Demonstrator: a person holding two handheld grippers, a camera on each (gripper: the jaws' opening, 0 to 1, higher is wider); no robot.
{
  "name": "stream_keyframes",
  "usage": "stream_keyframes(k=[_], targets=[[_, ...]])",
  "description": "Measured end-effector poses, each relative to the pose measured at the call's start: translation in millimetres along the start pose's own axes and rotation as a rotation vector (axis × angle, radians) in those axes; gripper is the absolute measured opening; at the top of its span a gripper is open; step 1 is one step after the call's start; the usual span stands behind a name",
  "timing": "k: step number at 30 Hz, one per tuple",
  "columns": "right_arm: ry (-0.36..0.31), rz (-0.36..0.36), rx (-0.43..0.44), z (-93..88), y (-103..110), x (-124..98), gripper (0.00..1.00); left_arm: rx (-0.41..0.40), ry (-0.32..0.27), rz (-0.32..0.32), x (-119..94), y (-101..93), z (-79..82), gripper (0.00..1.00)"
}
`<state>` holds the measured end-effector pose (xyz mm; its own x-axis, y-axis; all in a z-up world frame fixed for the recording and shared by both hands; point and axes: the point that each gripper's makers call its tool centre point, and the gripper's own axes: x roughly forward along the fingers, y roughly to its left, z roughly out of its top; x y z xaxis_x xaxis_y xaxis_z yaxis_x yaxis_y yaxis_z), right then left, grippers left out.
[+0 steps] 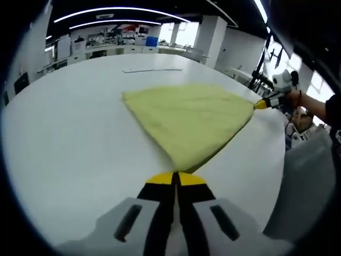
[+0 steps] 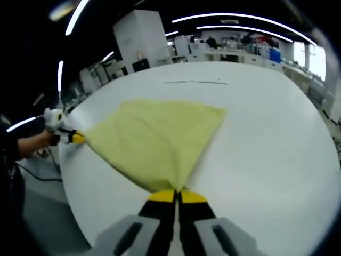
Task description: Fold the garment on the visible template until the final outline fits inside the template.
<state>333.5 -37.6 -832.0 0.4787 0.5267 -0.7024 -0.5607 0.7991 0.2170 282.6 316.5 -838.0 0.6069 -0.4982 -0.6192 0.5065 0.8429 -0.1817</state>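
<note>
Both the left gripper [image 1: 175, 178] and the right gripper [image 2: 177, 196] pinch corners of the yellow garment [image 1: 186, 120], jaws pressed together on cloth. Best to keep it taut over the bench [image 1: 74, 138] and lower both corners evenly.

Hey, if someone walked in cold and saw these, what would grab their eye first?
A yellow cloth garment stretched across the middle of the white table, held by two corners. The left gripper pinches the near corner in the left gripper view; the right gripper pinches another corner in the right gripper view.
</note>
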Motion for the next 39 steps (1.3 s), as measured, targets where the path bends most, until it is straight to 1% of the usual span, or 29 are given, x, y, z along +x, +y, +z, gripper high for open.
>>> stream_keyframes(k=[9,12,19,24,29,31,33,35,36,38,39], targets=[[0.021,-0.018,-0.021,-6.7,-1,-2,0.00,0.012,0.005,-0.012,-1,-8.4,-0.4,0.00],[0.019,-0.019,-0.018,-7.9,-1,-4,0.00,0.005,0.001,-0.022,-2,-12.5,0.9,0.00],[0.039,-0.010,-0.023,-15.8,1,-7,0.00,0.008,0.014,-0.038,-3,-19.3,-2.5,0.00],[0.044,-0.006,-0.045,-18.5,1,-9,0.00,0.011,0.022,-0.045,-5,-20.7,-5.6,0.00],[0.043,-0.005,-0.044,-21.4,3,-12,0.00,0.009,0.035,-0.049,-7,-23.2,-9.6,0.00],[0.040,-0.006,-0.047,-21.3,3,-12,0.00,0.013,0.037,-0.046,-7,-23.5,-10.6,0.00],[0.043,-0.014,-0.046,-22.5,2,-12,0.00,0.017,0.026,-0.037,-7,-23.5,-9.5,0.00],[0.048,-0.009,-0.046,-23.9,4,-13,0.00,0.024,0.031,-0.036,-7,-23.7,-9.7,0.00],[0.037,-0.009,-0.039,-22.6,5,-13,0.03,0.034,0.033,-0.040,-8,-23.6,-9.9,0.04],[0.011,-0.006,-0.039,-18.8,6,-14,0.09,0.031,0.027,-0.039,-9,-24.5,-8.8,0.17],[0.003,-0.006,-0.041,-17.5,6,-14,0.13,0.029,0.028,-0.041,-9,-25.4,-8.6,0.19]])
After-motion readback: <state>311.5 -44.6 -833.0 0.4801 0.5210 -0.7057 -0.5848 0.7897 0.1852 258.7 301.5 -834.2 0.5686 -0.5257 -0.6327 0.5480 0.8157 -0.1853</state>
